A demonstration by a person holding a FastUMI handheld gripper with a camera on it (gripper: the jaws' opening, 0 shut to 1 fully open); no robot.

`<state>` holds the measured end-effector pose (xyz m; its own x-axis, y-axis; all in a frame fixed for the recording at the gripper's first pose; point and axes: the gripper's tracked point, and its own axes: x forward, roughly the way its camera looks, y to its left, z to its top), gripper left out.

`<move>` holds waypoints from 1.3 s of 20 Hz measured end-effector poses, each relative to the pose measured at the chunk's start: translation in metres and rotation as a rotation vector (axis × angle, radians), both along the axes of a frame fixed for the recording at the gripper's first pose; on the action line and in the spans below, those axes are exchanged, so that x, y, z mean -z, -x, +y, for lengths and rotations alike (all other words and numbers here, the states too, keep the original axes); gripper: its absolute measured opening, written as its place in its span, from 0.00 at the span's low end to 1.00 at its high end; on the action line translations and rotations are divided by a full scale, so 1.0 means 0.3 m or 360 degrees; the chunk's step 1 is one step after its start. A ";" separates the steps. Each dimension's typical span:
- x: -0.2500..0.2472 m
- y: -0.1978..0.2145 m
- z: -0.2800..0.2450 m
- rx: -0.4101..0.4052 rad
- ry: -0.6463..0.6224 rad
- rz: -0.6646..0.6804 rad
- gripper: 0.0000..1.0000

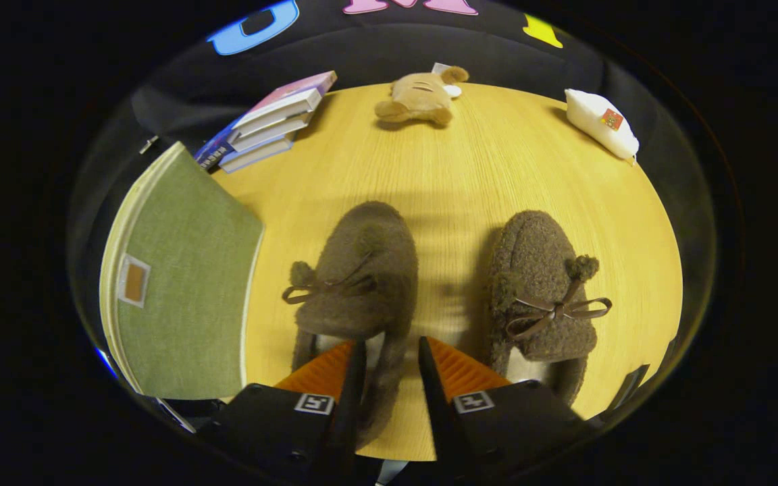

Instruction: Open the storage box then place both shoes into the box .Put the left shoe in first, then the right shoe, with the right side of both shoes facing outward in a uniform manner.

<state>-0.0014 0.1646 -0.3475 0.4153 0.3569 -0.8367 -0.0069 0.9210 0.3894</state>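
Two brown fuzzy slippers with bows lie side by side on the wooden table (470, 169), toes pointing away from me. My gripper (390, 347) is at the heel end of the left-hand slipper (362, 270). One finger sits inside the slipper's opening and the other outside, so its right side wall lies between them. The jaws are narrow but open, with a sliver of table showing beside the outer finger. The right-hand slipper (541, 283) lies just beyond and right of the fingers, untouched. Left of the slippers is the green fabric storage box (186, 270), showing a flat green face with a small tag.
At the table's far left, beyond the box, lies a stack of books (271, 121). A plush toy (419, 98) is at the far middle and a white pouch (602, 125) at the far right. Bare wood stretches between slippers and toy.
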 end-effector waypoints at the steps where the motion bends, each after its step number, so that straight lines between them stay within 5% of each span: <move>1: 0.004 0.001 0.006 0.0021 -0.0011 0.0030 0.35; 2: 0.005 -0.010 -0.004 0.0054 -0.0012 0.0049 0.20; 4: 0.002 -0.016 -0.012 0.0109 -0.0045 0.0099 0.06; 18: -0.403 0.004 -0.036 0.0219 -0.0267 -0.0020 0.05; 26: -0.773 -0.034 0.217 0.0137 -0.0529 -0.0103 0.05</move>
